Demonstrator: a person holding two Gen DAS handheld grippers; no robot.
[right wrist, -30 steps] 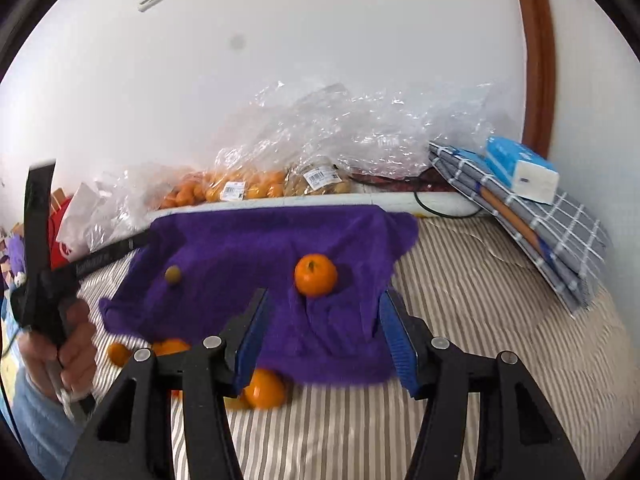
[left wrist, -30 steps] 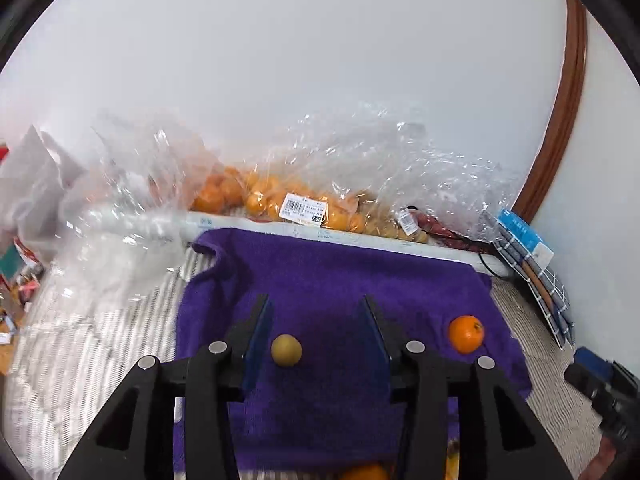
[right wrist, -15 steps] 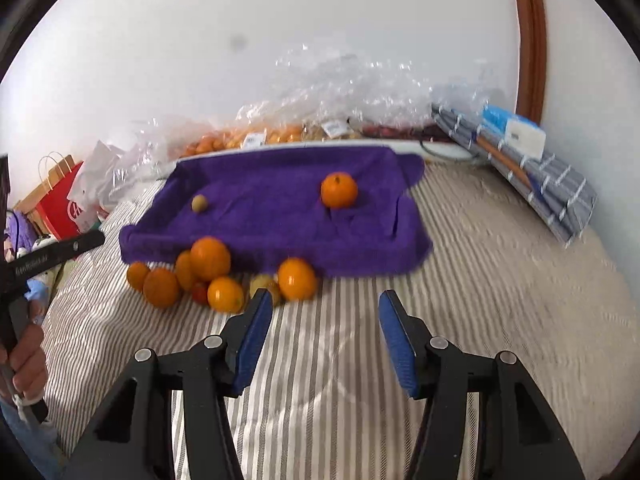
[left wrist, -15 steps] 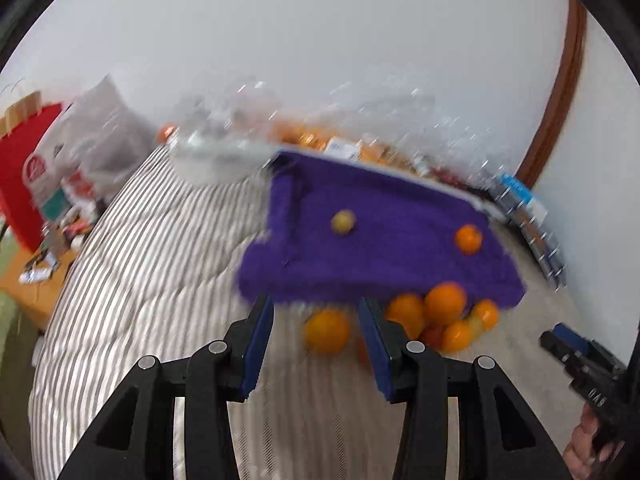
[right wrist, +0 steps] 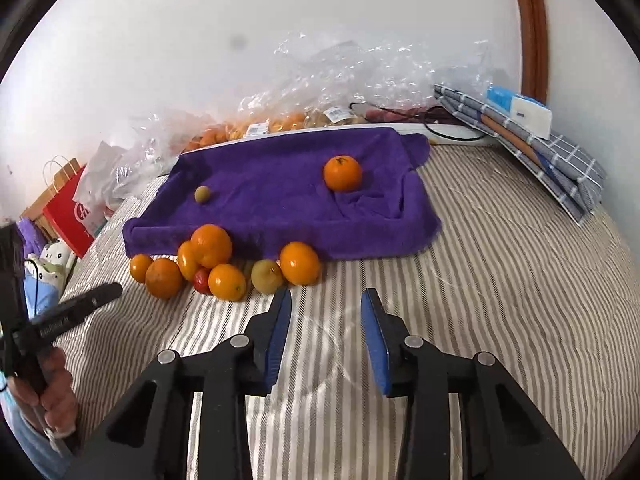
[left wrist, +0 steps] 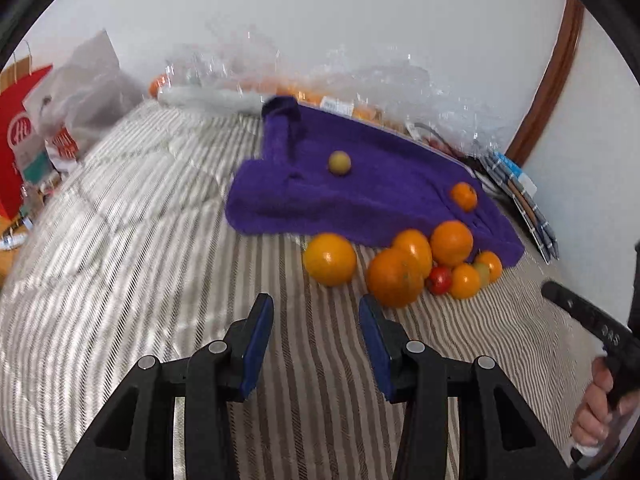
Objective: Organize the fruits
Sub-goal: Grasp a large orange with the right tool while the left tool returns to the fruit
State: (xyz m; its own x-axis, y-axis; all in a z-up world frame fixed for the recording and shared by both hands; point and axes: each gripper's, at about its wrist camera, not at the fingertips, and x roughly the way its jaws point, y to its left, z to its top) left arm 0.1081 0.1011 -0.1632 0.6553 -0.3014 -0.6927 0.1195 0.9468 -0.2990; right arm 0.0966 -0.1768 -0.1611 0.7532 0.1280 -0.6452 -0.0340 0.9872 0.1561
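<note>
From the left wrist, the left gripper (left wrist: 316, 312) is pulling back off the purple towel (left wrist: 384, 196), fingers spread and empty, the loose oranges (left wrist: 394, 278) now lying just ahead. From the right wrist, the right gripper (right wrist: 326, 310), likewise spread, is retreating; the next pick looks imminent.

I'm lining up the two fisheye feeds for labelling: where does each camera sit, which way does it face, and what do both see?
Left wrist: on the left gripper, jaws open and empty, facing the fruit pile and the purple towel; the person's right hand shows at the right edge.
Right wrist: on the right gripper, jaws open and empty, facing the same pile from the other side; the left hand shows at the lower left.
Shared: the pile, the towel, the small green fruit and the orange on it, and the striped bedding.
</note>
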